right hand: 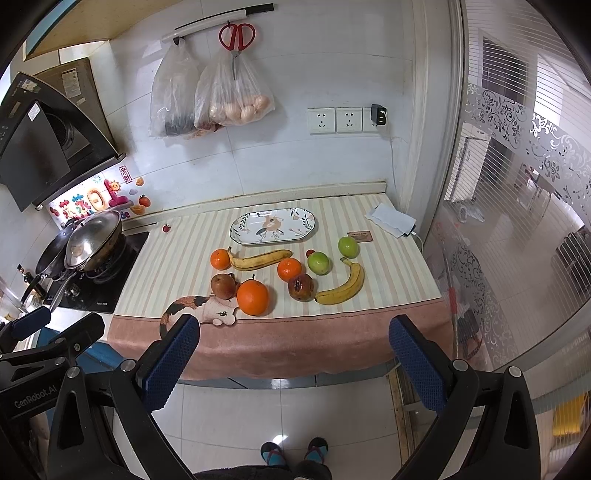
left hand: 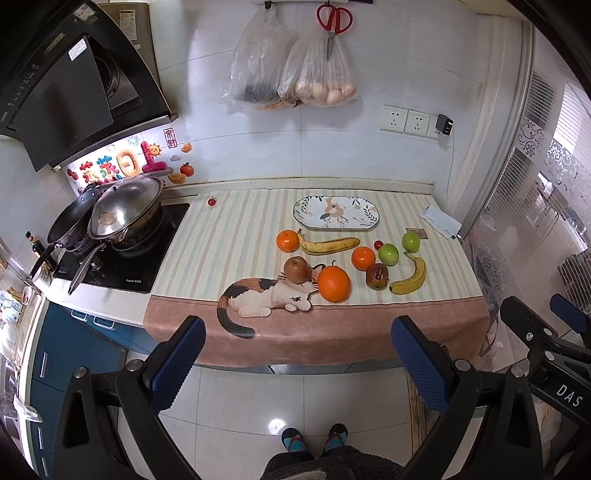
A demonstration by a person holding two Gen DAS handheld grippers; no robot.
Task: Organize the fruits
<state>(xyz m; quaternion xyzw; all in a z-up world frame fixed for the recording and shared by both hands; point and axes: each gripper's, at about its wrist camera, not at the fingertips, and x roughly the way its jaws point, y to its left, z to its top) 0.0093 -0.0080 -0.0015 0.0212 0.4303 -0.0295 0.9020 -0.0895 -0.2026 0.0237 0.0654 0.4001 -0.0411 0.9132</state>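
Note:
An empty oval patterned plate [left hand: 336,213] [right hand: 273,226] lies at the back of the striped counter cloth. In front of it lie loose fruits: a big orange [left hand: 333,283] [right hand: 252,297], two small oranges [left hand: 287,240] [left hand: 363,258], two bananas [left hand: 328,245] [left hand: 410,277], two green apples [left hand: 388,254] [left hand: 410,242], a brown pear [left hand: 297,270], a dark red pomegranate [left hand: 377,276] and a cherry tomato [left hand: 378,244]. My left gripper [left hand: 295,354] and right gripper [right hand: 293,354] are both open and empty, held back from the counter's front edge above the floor.
A stove [left hand: 122,254] with lidded pans [left hand: 125,210] is at the left. A lone cherry tomato [left hand: 212,201] lies near it. Bags [left hand: 291,70] and scissors [left hand: 333,22] hang on the wall. A folded paper [left hand: 441,220] lies at the back right. A glass partition [right hand: 517,221] stands right.

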